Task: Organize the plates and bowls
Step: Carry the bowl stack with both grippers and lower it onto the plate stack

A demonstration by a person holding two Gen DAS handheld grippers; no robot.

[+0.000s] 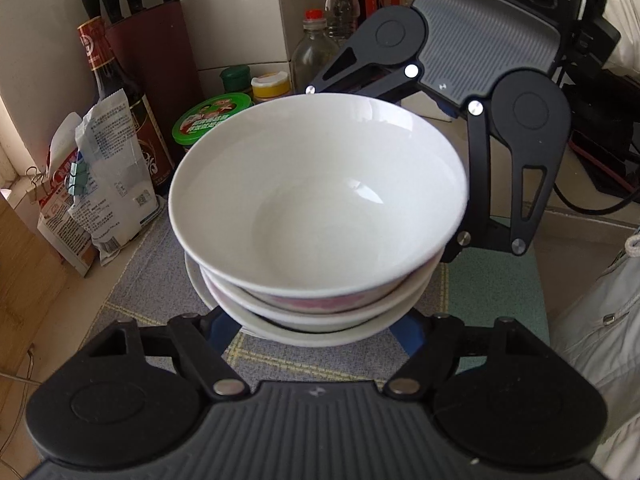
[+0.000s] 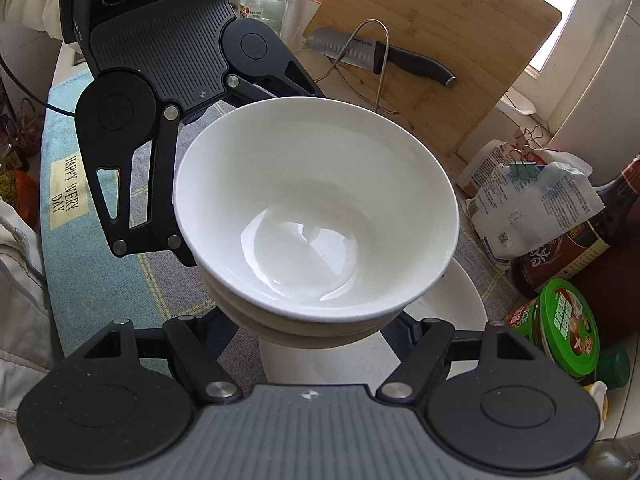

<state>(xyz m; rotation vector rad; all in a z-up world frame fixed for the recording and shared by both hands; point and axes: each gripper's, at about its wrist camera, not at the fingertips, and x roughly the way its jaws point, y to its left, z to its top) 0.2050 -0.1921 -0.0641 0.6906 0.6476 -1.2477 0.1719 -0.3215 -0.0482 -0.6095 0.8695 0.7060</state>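
Bowls (image 1: 320,216) (glossy white, nested) sit clamped between left gripper (image 1: 320,330) and right gripper (image 2: 316,326).

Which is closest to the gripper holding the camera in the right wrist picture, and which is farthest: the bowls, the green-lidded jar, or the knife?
1. Bowls: stacked, between the right gripper's fingers.
2. Green-lidded jar: lower right.
3. Knife: top, against the cutting board.

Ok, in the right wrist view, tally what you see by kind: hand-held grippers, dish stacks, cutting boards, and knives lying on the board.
hand-held grippers: 2
stack of white dishes: 1
cutting board: 1
knife on the board: 1
Total: 5
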